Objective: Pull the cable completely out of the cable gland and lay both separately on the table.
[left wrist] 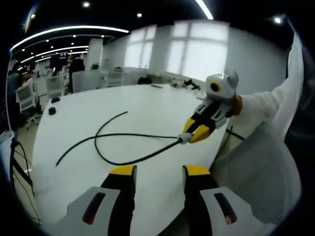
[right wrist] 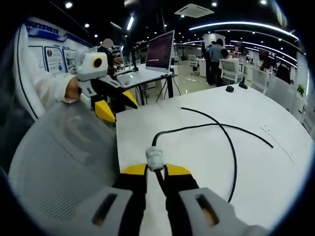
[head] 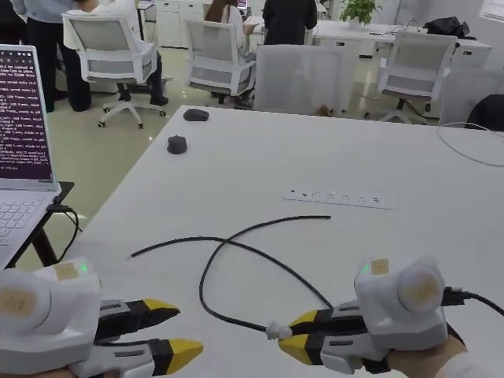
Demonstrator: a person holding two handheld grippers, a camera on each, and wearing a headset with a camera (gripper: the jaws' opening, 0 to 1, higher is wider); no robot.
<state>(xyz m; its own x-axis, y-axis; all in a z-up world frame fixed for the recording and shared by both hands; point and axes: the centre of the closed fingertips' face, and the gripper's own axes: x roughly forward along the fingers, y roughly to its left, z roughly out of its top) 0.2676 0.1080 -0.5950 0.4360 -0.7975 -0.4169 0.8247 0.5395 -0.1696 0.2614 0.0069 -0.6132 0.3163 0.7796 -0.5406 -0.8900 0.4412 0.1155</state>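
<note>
The right tool (head: 288,333) is clenched on the one white gland (head: 276,330) at its tips. The one black cable (head: 236,246) loops ahead of it across the bench (head: 409,260). The left tool (head: 187,329), the second of two, gapes empty alongside. A tug on the slack loop might only drag it, or the small gland could slip free.

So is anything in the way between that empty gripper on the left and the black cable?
Nothing visible does. Bare table lies between the open left gripper and the cable. The right gripper is shut on the cable gland.
</note>
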